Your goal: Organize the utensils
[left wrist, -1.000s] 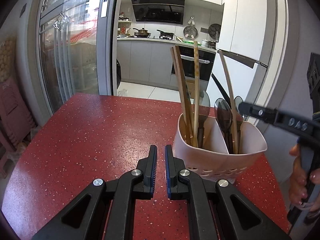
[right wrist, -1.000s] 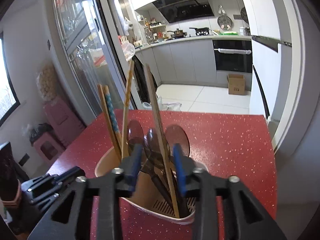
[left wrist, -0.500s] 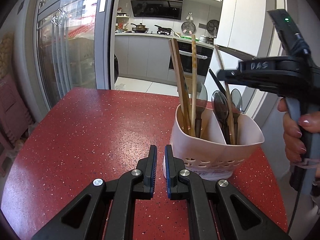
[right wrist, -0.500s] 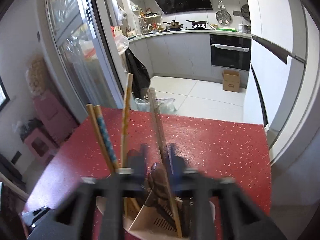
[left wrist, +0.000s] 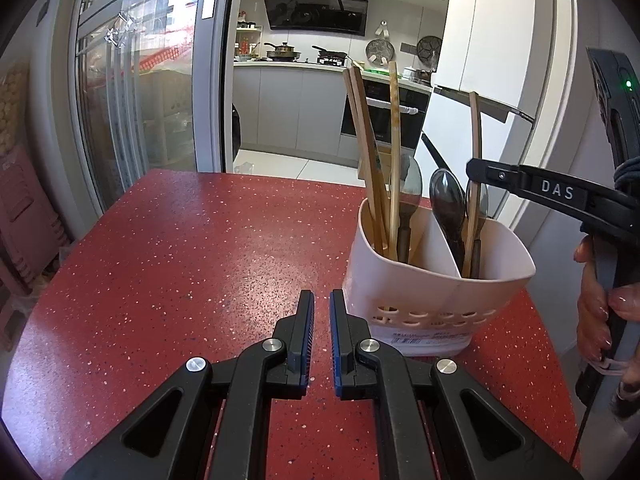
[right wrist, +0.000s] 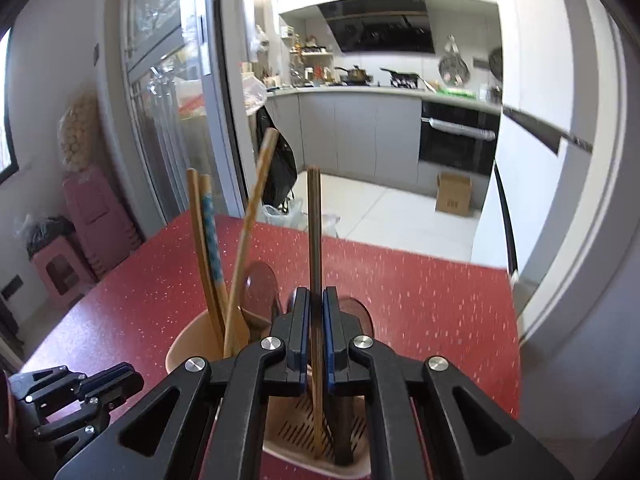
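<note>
A single chopstick (right wrist: pixel 315 264) is clamped by the right gripper (right wrist: pixel 316 320) above the holder (left wrist: pixel 436 280) — the left gripper (left wrist: pixel 322 320) is closed, empty.

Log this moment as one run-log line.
left gripper: shut, empty, over red table | right gripper: jaws just closing, clamped on single chopstick | chopstick: upright in holder, with spoons

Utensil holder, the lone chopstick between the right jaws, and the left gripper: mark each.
Utensil holder (left wrist: pixel 404 280): left wrist view, front wall below the rim.
Lone chopstick (right wrist: pixel 314 232): right wrist view, shaft above the jaws.
Left gripper (left wrist: pixel 322 300): left wrist view, midway between the fingertips.
</note>
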{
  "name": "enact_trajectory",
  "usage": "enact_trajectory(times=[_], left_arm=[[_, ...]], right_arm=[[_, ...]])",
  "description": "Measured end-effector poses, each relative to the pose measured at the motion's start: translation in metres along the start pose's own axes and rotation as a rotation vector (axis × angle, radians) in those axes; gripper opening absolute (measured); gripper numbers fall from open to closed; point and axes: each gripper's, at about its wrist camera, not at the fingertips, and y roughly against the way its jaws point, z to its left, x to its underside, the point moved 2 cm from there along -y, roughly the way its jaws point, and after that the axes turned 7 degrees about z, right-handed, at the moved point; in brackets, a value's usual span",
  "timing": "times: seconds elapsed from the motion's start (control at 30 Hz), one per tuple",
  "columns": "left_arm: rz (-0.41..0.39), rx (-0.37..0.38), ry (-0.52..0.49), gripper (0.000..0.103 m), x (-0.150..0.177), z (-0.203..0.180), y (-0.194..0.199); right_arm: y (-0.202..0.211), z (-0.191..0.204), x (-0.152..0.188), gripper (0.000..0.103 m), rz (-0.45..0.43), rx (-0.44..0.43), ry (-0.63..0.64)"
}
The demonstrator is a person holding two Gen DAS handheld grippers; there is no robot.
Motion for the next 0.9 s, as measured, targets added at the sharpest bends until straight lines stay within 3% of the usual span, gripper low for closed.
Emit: enact_trajectory(times=[0.07, 0.43, 0.9], left_arm=[[0.001, 0.000, -0.003, 0.037, 0.000, -0.002, 0.002], [0.025, -0.002, -0.034, 0.037, 0.005, -0.011, 0.007], [0.050, -0.021, -0.068, 0.037, 0.016, -0.016, 0.018]], right_arm=[[0.004, -0.005, 0.001, 0.038, 0.004, -0.015, -0.033], [0.037, -0.008, 0.021, 0.041, 0.019, -0.114, -0.121], [0.058, -0.009, 0.070, 0.049, 0.106, -0.120, -0.203]])
